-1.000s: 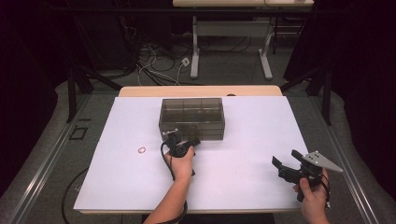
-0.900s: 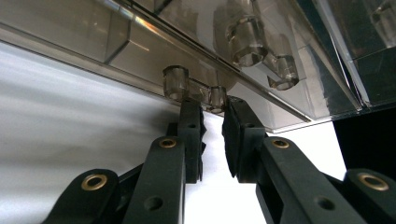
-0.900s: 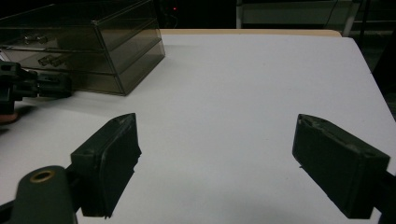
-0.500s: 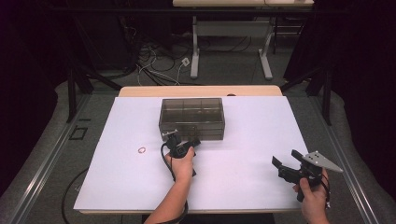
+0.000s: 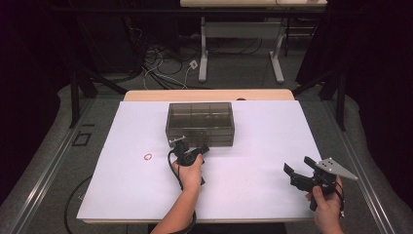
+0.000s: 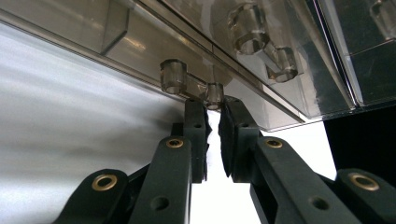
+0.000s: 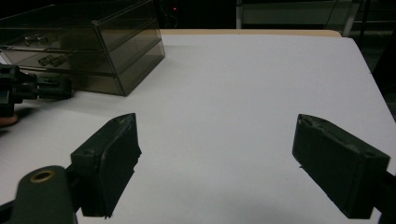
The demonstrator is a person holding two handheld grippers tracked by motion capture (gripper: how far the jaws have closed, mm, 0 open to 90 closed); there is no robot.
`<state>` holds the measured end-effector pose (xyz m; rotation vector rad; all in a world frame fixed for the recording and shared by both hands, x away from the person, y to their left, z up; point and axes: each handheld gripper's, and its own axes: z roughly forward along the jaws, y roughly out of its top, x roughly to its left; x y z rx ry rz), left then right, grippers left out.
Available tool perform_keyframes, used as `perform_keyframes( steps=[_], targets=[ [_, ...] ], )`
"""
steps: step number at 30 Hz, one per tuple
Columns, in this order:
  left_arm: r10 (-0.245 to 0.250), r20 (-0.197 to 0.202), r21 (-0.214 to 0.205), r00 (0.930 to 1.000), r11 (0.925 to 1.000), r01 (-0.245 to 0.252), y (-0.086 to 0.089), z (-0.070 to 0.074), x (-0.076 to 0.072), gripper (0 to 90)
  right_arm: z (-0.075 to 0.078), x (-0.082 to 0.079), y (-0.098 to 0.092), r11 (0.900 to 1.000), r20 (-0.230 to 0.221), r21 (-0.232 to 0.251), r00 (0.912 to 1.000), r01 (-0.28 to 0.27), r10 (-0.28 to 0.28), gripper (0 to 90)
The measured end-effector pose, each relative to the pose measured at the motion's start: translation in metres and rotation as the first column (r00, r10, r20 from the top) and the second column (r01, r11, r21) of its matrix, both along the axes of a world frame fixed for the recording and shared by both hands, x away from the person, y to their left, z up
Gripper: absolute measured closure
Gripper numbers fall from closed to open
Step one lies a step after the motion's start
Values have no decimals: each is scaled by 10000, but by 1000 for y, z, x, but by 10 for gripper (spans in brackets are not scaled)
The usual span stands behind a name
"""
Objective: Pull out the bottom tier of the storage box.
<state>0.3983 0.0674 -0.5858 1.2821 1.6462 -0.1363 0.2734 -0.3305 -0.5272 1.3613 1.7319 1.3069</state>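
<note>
A smoky clear drawer box [image 5: 199, 117] stands at the middle back of the white table [image 5: 263, 136]. My left gripper [image 5: 191, 147] reaches its front low down. In the left gripper view the jaws have just been closing, and their tips [image 6: 213, 103] pinch a small clear knob [image 6: 214, 92] on the lower drawer [image 6: 140, 44]. A second knob pair [image 6: 261, 37] sits higher up. My right gripper [image 5: 298, 165] hovers over the front right of the table, wide open with nothing between its fingers [image 7: 215, 123]. From there the box [image 7: 93, 42] and the left gripper [image 7: 46, 87] lie at far left.
A small reddish ring [image 5: 148, 156] lies on the table left of the left hand. The wooden back edge [image 5: 209, 94] runs behind the box. Cables and desk legs [image 5: 202, 53] stand on the floor beyond.
</note>
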Motion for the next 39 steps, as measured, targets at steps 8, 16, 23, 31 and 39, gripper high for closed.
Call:
perform_keyframes(
  steps=[8, 16, 23, 31, 39],
  targets=[
    [42, 7, -61, 10000, 10000, -42, 0, 0, -2, 812, 0, 0, 0, 10000, 21, 24, 10000, 4, -4, 141],
    [-28, 0, -110, 10000, 9999, 28, 1, -1, -5, 812, 0, 0, 1, 10000, 55, -8, 10000, 29, -29, 141],
    [-32, 6, -91, 10000, 10000, 32, 1, -1, -8, 812, 0, 0, 0, 10000, 54, -13, 10000, 35, -35, 141],
    [29, -1, -156, 10000, 9999, -29, 0, -1, -14, 812, 0, 0, 1, 10000, 52, -23, 10000, -23, 23, 141],
    [126, -34, -224, 9999, 9997, -127, -2, -1, -19, 812, 0, 0, 1, 10000, 77, 2, 10000, -47, 47, 141]
  ],
)
